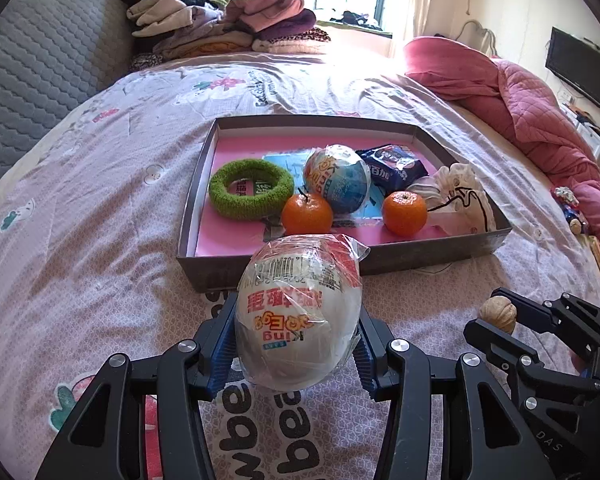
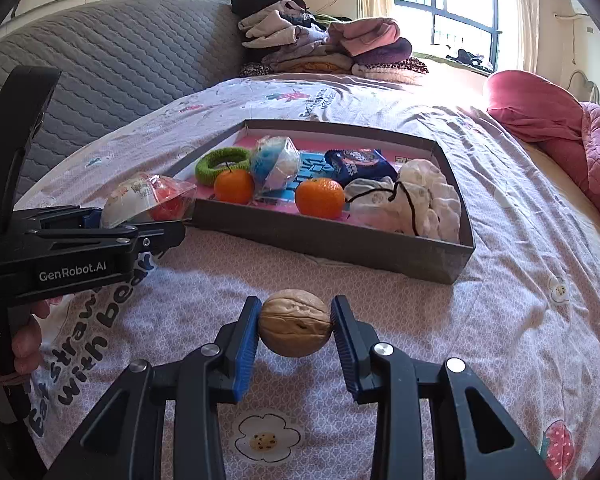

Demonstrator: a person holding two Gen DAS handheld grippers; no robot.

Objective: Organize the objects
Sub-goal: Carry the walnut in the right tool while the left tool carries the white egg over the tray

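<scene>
left tool (image 1: pixel 298 354) clamps egg (image 1: pixel 300 312) — right tool (image 2: pixel 296 330), walnut (image 2: pixel 295 322).

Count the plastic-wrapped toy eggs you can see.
2. A white and red wrapped toy egg is gripped in the left tool, short of the shallow grey cardboard tray. A blue and white wrapped toy egg lies inside that tray. None appear hidden.

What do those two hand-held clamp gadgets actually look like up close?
Both the left gripper and the right gripper are matte black plastic linkages with silver rivets and ribbed blue pads. The left one's side carries white "GenRobot.AI" lettering. No sleeve or cable shows.
</scene>
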